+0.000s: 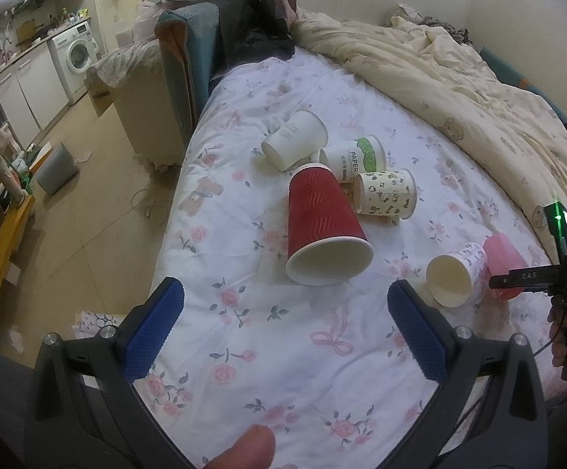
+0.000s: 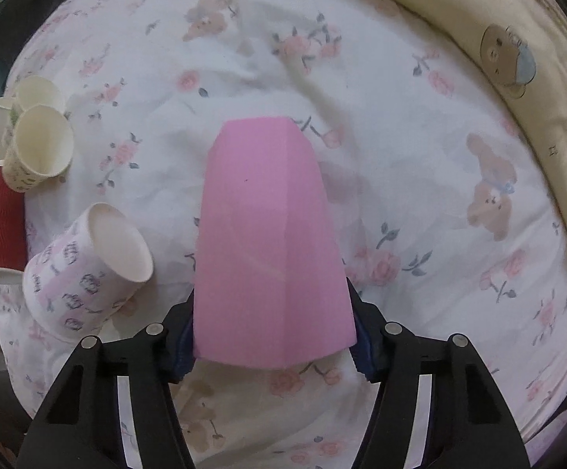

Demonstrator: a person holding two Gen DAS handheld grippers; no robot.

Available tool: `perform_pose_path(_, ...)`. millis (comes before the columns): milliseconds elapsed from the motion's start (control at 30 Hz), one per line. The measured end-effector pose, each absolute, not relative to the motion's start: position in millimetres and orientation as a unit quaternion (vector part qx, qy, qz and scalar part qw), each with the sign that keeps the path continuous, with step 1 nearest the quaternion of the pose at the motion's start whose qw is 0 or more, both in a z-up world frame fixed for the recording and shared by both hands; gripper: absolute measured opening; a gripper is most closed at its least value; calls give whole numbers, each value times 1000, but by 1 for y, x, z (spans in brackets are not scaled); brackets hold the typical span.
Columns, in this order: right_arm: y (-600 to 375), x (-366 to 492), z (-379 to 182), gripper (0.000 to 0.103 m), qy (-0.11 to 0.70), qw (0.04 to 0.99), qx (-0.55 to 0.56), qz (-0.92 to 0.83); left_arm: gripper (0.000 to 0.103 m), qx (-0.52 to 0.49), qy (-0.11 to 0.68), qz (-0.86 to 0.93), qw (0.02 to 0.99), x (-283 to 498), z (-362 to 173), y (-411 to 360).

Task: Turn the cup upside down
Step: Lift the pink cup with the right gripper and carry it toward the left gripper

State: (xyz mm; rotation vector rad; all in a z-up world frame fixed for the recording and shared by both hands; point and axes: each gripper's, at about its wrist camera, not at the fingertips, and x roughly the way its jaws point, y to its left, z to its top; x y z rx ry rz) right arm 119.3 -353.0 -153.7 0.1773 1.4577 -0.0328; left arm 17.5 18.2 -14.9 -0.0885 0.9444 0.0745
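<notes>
A pink faceted cup (image 2: 268, 242) is held between my right gripper's (image 2: 273, 336) blue pads, base pointing away from the camera, over the floral bedsheet (image 2: 420, 195). In the left wrist view the pink cup (image 1: 504, 258) and the right gripper (image 1: 526, 277) sit at the far right. My left gripper (image 1: 285, 308) is open and empty, with a red ribbed cup (image 1: 322, 222) lying on its side just ahead, mouth toward the camera.
Several paper cups lie on their sides: a pink-patterned one (image 1: 457, 273) (image 2: 88, 269), a bear-print one (image 1: 387, 193), a green-label one (image 1: 356, 156) and a white one (image 1: 295, 138). A cream quilt (image 1: 459, 78) is bunched at the back right. The bed's edge and the floor (image 1: 88, 215) lie left.
</notes>
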Motion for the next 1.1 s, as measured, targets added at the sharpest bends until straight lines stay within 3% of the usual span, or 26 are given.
perform_pose_path(233,-330,77,-101,64,638,764,96,29,103,-62,453,38,889,17,-9,23)
perform_pose_path(467,-271,11,-85,64,617,770,136,89,103,-77,459,43,884,12,-3,33)
perform_pose_path(767,-186,-24,-133,64,635,753,140,96,103,-105,469,36,876,7,-3,47)
perform_pose_path(1100,-172,-19,-170,65,661,731,153,69,103,-107,504,24,857,11,-11,48)
